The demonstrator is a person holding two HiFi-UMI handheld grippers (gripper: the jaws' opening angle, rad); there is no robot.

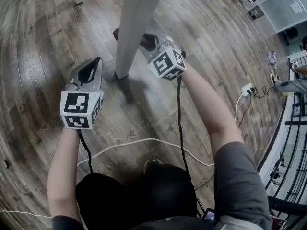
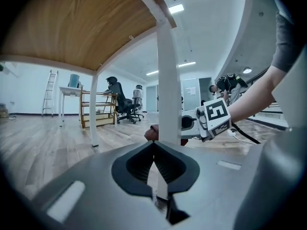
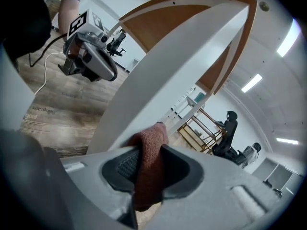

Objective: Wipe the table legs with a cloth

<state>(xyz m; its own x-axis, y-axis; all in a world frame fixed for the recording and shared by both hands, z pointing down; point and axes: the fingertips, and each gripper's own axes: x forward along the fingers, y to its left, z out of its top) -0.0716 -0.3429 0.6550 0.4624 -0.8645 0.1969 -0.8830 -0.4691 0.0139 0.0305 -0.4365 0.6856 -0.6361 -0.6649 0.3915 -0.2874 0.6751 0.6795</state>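
Right tongs (image 3: 150, 152) clamped on the dark red knitted cloth (image 3: 152, 137). Cloth is pressed against the white square table leg (image 3: 163, 75), upper centre of the head view. Left tongs (image 2: 154, 147) closed, nothing between them, sitting just left of the leg, apart from it. Brown wooden surface (image 2: 72, 28) seen from below, upper left of the left gripper view. Grey wood-plank floor (image 1: 216, 56) underneath.

No words or numbers can be read. The left cube (image 1: 80, 109) and the right cube (image 1: 167, 63) carry only black-and-white square patterns. A faint line of print (image 3: 37, 110), low at the left of the right gripper view, is too blurred to read.
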